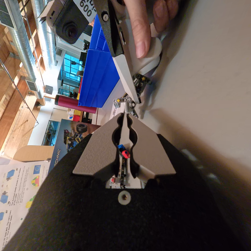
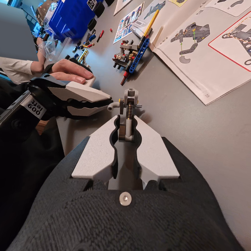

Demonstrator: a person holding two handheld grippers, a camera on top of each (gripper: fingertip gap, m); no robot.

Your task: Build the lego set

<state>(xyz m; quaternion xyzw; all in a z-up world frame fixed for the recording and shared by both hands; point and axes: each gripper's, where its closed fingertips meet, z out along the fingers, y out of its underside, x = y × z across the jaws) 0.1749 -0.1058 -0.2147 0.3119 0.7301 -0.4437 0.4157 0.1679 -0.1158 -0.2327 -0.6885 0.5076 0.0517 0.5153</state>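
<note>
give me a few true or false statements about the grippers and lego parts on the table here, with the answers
1. The right gripper is shut on the spring shock absorber assembly. True.
2. The left gripper is wide open over the blue bin. False: its fingers are nearly closed at a small grey curved piece beside the assembly.
3. An instruction booklet lies open on the table. True.
4. The sub-assembly with the blue beam is held in a gripper. False: it rests on the table, apart from both.

Loft-style workshop: exposed ducts (image 1: 24,44), timber ceiling (image 1: 13,108), blue parts bin (image 1: 97,76) on grey worktable (image 2: 176,129).
</note>
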